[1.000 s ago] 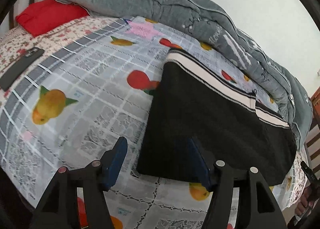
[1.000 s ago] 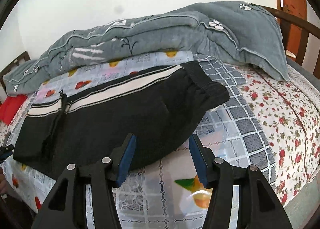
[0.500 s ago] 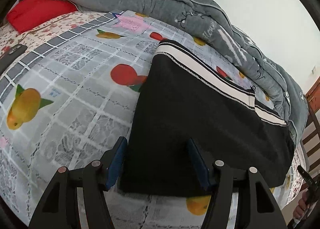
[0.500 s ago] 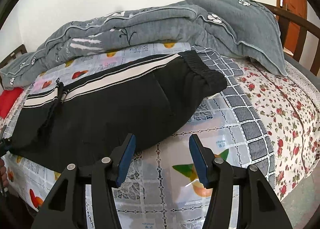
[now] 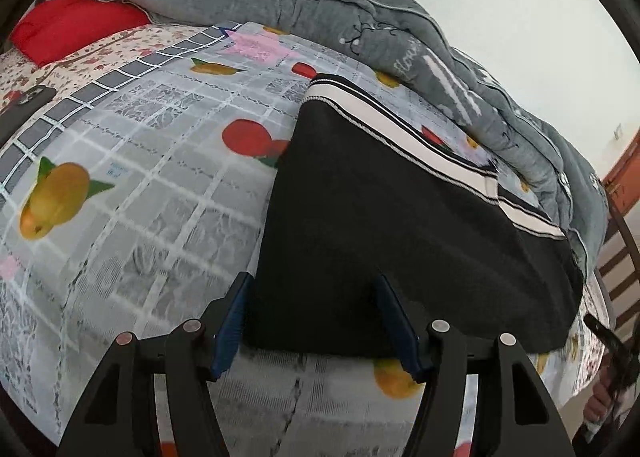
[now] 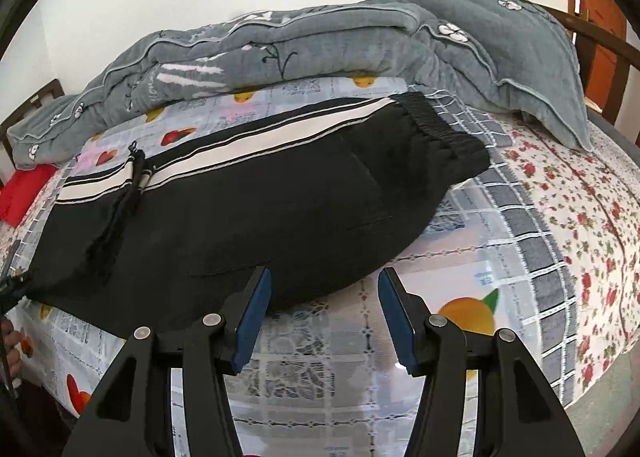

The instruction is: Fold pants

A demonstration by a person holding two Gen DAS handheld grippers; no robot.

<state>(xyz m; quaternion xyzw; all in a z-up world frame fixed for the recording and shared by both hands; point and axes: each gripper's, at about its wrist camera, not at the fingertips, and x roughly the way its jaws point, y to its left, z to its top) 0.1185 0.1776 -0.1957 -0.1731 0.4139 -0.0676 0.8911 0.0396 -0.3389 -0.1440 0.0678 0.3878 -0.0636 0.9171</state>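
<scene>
Black pants (image 5: pixel 384 225) with a white side stripe lie folded lengthwise on the fruit-print bedsheet (image 5: pixel 132 193). In the right wrist view the pants (image 6: pixel 248 217) show their elastic waistband at the right and a drawstring at the left. My left gripper (image 5: pixel 316 321) is open, its jaws either side of the near hem corner, just above the cloth. My right gripper (image 6: pixel 324 305) is open and empty, just in front of the pants' near edge toward the waist end.
A rolled grey quilt (image 5: pixel 360 29) lies along the far side of the bed, also in the right wrist view (image 6: pixel 320 41). A red pillow (image 5: pixel 68 25) and a dark phone (image 5: pixel 24 105) lie at far left. Wooden bed rails (image 6: pixel 592 29) stand at right.
My left gripper has moved forward and right, from beside the hem to straddling the hem corner. My right gripper has drawn a little closer to the pants' near edge.
</scene>
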